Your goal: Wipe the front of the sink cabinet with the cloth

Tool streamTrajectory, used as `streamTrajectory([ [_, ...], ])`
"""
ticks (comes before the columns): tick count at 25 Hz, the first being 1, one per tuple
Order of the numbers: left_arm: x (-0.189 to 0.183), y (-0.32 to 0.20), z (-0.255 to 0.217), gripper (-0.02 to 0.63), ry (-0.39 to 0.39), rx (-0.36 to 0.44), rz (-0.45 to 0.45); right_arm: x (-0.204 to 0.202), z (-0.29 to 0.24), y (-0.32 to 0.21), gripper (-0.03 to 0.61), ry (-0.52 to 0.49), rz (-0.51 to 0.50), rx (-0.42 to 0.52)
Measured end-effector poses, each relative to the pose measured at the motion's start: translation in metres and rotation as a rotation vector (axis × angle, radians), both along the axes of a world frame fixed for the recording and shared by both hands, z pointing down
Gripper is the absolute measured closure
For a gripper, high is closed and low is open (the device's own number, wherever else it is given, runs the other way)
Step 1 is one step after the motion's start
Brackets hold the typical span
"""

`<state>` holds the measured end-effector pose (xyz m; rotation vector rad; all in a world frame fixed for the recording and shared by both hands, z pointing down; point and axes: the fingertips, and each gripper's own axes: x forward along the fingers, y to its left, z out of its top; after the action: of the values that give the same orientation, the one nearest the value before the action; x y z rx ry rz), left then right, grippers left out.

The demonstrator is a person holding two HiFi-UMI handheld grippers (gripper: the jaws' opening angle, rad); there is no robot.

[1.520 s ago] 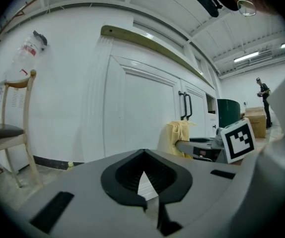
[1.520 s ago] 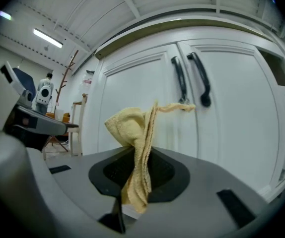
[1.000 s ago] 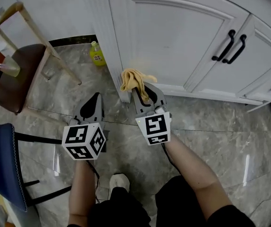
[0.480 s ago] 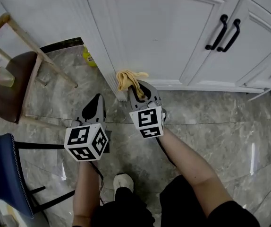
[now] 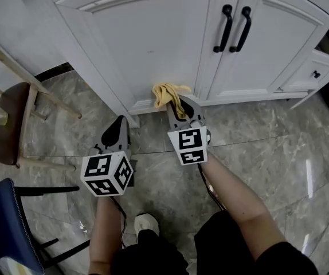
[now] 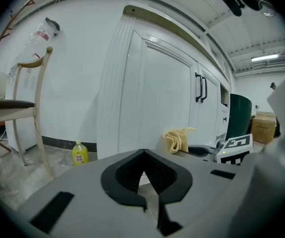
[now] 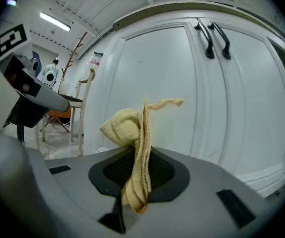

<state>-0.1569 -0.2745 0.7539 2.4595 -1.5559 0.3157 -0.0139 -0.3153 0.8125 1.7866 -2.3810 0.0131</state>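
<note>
From above, our right gripper (image 5: pixel 180 109) holds the cloth (image 5: pixel 167 93) at the sink cabinet (image 5: pixel 147 44)'s bottom edge, nearer it than our left gripper (image 5: pixel 117 132). Left gripper view: our jaws meet, empty. Right gripper view: we pinch the cloth upright, sink cabinet straight ahead.

We see open floor (image 5: pixel 256 148) at centre right of the frame. The cabinet front (image 5: pixel 153 44) blocks the top; black handles (image 5: pixel 227 27) protrude. A wooden chair (image 5: pixel 10 119) and blue seat (image 5: pixel 4 222) obstruct the left edge.
</note>
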Motion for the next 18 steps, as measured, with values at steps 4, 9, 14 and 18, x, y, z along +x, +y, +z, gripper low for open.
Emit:
streamTrajectory([
  [4, 0.025, 0.008, 0.004, 0.6, -0.011, -0.005, 0.052, 0.039, -0.005, 0.005, 0.499, -0.011, 0.07, 0.006],
  [9, 0.051, 0.009, 0.01, 0.6, -0.012, -0.016, 0.101, 0.093, -0.004, 0.015, 0.499, -0.033, 0.173, -0.003],
  [14, 0.079, 0.002, 0.007, 0.6, -0.018, 0.005, 0.179, 0.113, -0.009, 0.023, 0.499, -0.009, 0.185, 0.013],
  [18, 0.076, 0.0, -0.001, 0.6, -0.005, 0.013, 0.207, 0.113, -0.026, 0.026, 0.499, -0.007, 0.177, 0.049],
])
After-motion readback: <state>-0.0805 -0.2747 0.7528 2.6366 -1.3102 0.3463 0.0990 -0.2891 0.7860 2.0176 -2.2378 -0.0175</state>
